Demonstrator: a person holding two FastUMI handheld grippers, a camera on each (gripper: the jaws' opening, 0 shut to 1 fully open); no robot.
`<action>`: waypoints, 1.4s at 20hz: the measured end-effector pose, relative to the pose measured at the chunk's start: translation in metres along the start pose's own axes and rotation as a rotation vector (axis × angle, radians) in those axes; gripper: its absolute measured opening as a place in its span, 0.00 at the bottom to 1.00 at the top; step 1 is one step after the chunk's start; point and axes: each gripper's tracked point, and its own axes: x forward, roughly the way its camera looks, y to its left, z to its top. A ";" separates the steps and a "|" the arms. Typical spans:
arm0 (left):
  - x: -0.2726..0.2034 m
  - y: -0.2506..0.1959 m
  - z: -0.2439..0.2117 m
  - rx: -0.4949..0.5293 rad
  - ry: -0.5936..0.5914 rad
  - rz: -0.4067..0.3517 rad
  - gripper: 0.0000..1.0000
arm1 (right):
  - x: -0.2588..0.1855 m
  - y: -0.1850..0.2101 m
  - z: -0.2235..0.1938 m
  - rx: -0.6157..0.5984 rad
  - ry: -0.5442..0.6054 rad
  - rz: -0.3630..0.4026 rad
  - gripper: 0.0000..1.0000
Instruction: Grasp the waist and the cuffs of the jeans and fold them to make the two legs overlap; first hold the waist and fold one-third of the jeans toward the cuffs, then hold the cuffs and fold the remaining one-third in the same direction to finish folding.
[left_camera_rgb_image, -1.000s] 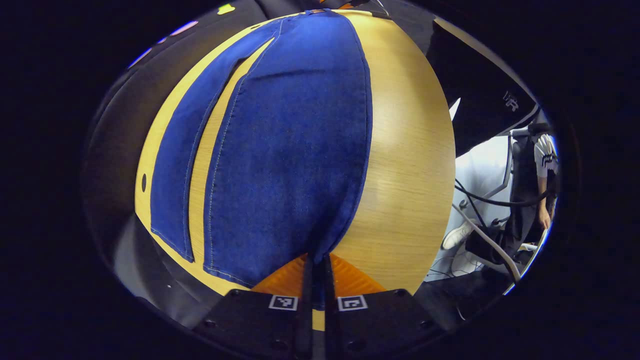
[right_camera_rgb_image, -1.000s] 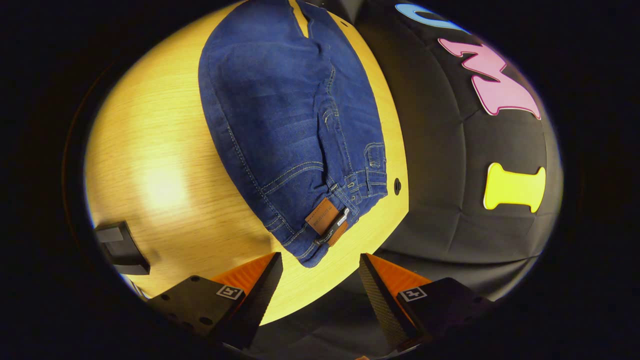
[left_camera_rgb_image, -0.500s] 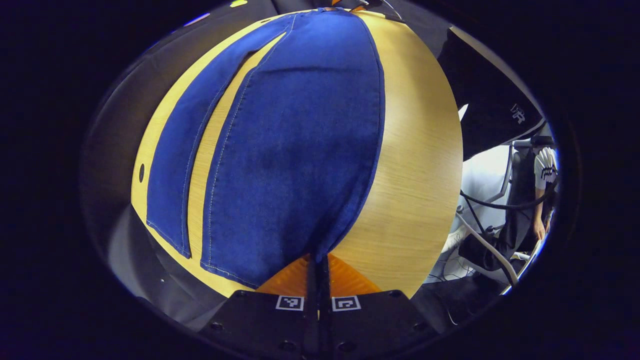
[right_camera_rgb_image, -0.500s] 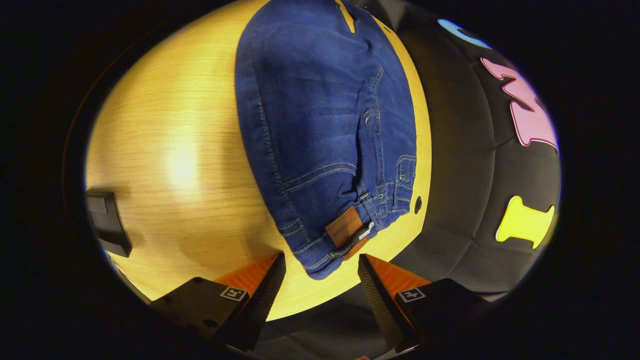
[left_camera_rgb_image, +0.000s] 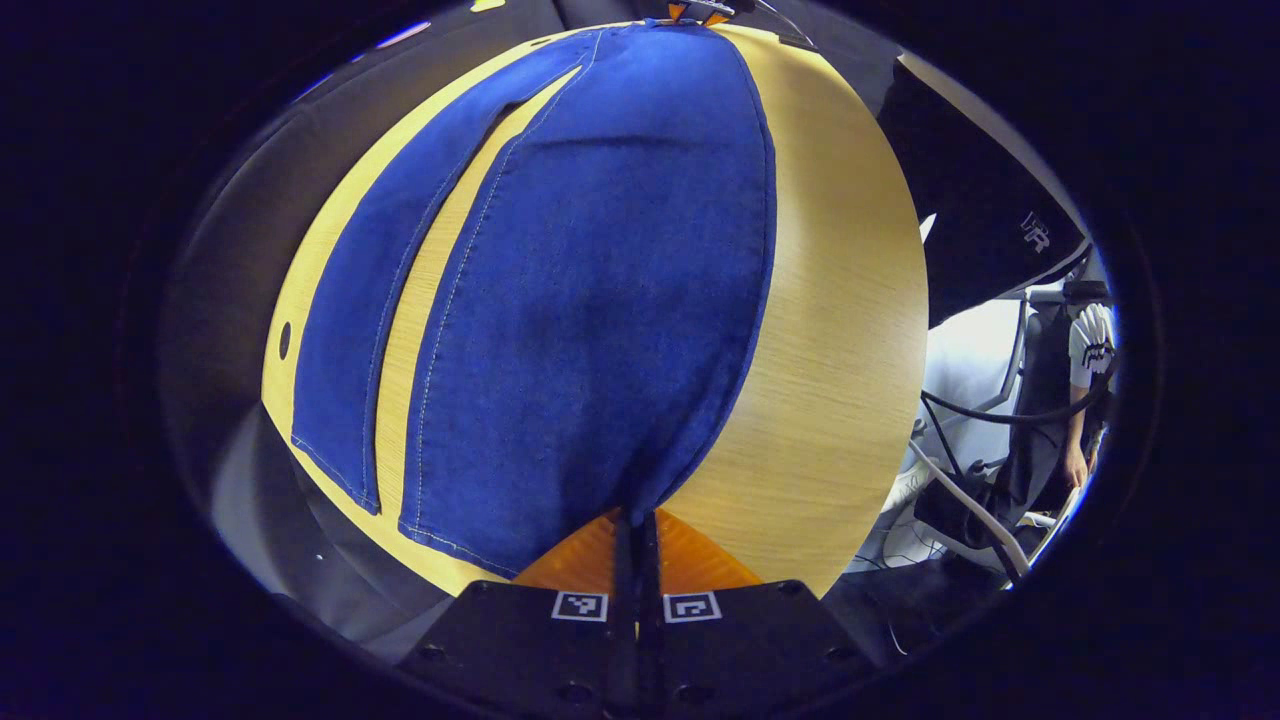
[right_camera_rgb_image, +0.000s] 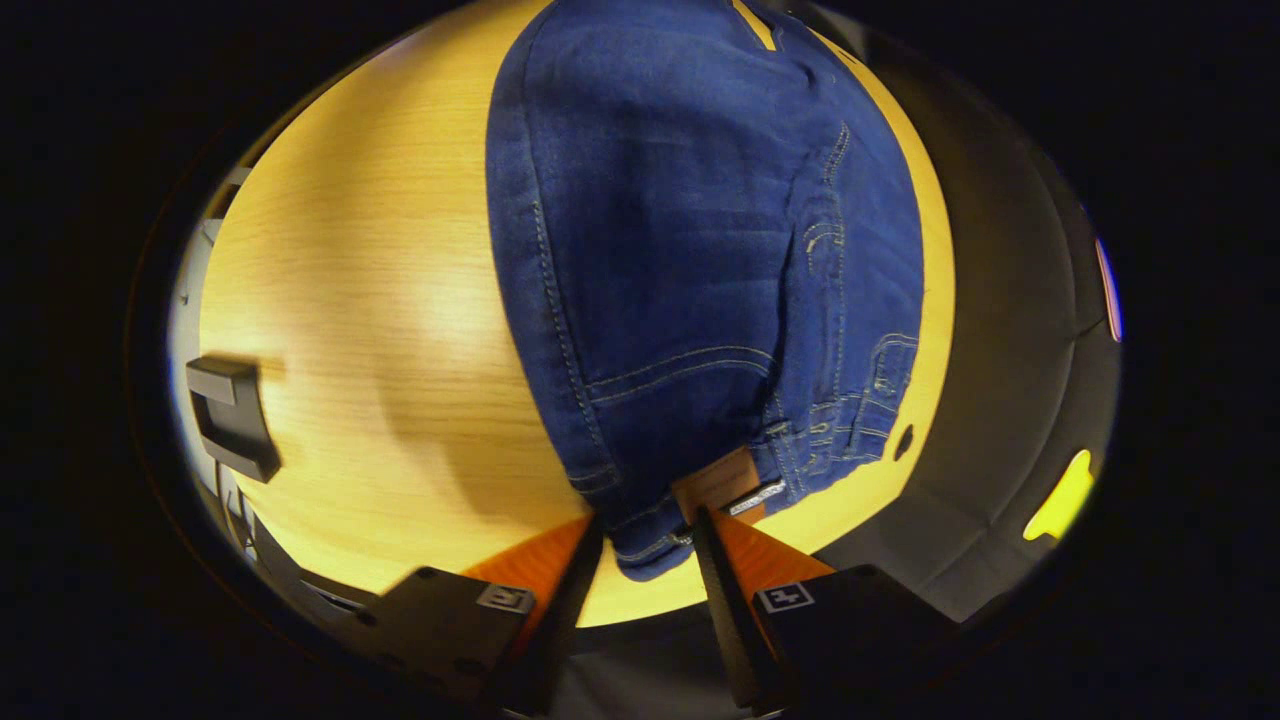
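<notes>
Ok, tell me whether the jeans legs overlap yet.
Not yet: the two legs of the jeans lie side by side with a strip of table between them.

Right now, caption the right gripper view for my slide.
Open right hand-held gripper straddling the jeans waist corner on the wooden table.

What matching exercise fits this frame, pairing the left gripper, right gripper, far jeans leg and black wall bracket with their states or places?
Things:
1. left gripper
2. right gripper
3. far leg of the jeans
4. black bracket

States or places:
A. lying flat on the table, apart from the near leg
B. open, fingers either side of the waist
C. at the table's edge, left in the right gripper view
D. shut on the near leg's cuff

Pairs: 1-D, 2-B, 3-A, 4-C
</notes>
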 end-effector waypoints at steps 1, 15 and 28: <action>0.000 0.001 0.002 -0.001 -0.007 0.010 0.06 | 0.001 -0.002 0.003 -0.026 -0.005 -0.013 0.48; -0.013 0.013 0.034 -0.059 -0.109 0.096 0.06 | -0.056 -0.054 0.015 0.183 -0.045 -0.250 0.05; -0.099 0.140 0.107 -0.423 -0.338 0.061 0.06 | -0.098 -0.252 0.073 0.658 -0.221 -0.344 0.04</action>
